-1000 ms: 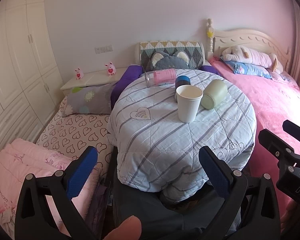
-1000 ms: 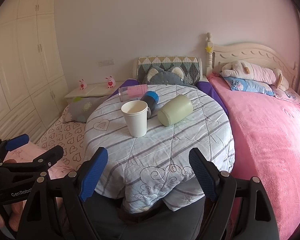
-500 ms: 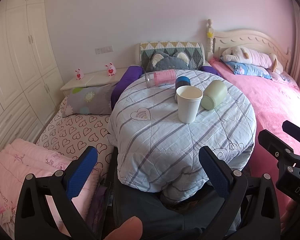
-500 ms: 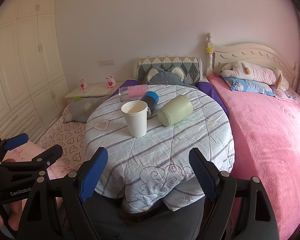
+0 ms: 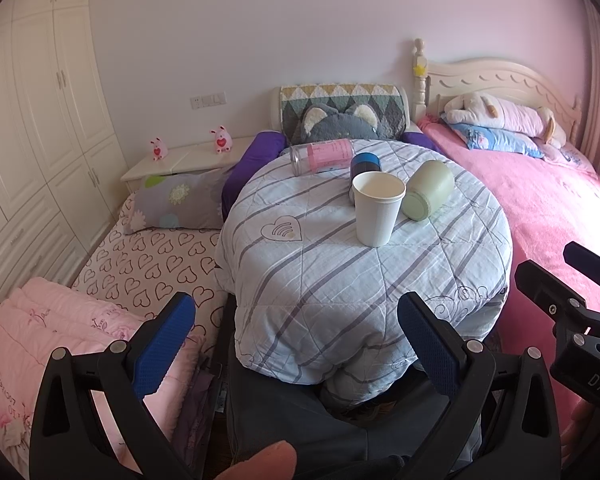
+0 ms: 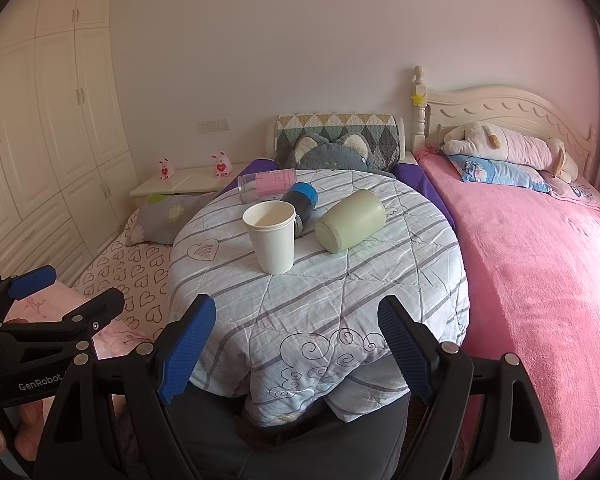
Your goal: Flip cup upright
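Wardrobe [image 6: 40, 128]: cream panelled doors, far left wall.

Bedside cabinet [image 5: 180, 162]: low, cream, carries two small pink rabbit figures [image 5: 220, 140].

Left hand-held gripper [image 5: 296, 340]: blue pads spread wide, nothing between them; low in front of the bench, well apart from every cup.

Bench [image 6: 340, 300]: round top draped in a pale blue striped quilt, standing between two beds.

Clear tumbler [image 6: 266, 186]: pink label, lying on its side at the far left of the bench top.

Paper cup [image 6: 272, 238]: white, upright, mouth up, near the middle of the bench.

Blue-capped flask [image 6: 302, 202]: dark, lying on its side just behind the paper cup; contact between them cannot be told.

Green cup [image 6: 350, 220]: lying on its side right of the paper cup, base toward the cameras.

Right hand-held gripper [image 6: 296, 340]: blue pads spread wide, holding nothing, low before the bench.

Pink bed [image 6: 540, 264]: right side, plush toy [image 6: 504, 146] at the headboard.
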`<action>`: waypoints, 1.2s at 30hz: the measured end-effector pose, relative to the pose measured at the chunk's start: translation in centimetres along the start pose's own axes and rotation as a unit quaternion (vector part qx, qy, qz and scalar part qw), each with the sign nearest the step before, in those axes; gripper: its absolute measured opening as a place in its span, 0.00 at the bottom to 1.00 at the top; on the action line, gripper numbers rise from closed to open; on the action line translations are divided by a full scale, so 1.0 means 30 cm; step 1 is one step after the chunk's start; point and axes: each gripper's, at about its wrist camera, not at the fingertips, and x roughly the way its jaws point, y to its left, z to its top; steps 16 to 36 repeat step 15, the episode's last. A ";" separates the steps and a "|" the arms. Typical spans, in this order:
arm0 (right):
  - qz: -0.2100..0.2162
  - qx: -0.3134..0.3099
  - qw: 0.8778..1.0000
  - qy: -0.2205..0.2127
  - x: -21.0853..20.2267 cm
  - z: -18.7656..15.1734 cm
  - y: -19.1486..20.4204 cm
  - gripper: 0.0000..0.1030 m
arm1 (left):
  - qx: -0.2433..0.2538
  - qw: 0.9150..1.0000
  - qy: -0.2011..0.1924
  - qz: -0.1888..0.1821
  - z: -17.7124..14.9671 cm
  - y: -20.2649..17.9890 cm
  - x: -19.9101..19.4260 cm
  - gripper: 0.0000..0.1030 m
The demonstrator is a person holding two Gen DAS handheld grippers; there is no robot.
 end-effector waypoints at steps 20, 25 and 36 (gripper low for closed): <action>-0.001 -0.002 1.000 0.001 0.004 0.000 -0.003 0.82 | 0.000 1.000 -0.004 -0.008 0.013 0.012 -0.011 0.99; -0.001 -0.002 1.000 0.001 0.004 0.000 -0.003 0.82 | 0.000 1.000 -0.004 -0.008 0.013 0.012 -0.011 0.99; -0.001 -0.002 1.000 0.001 0.004 0.000 -0.003 0.82 | 0.000 1.000 -0.004 -0.008 0.013 0.012 -0.011 0.99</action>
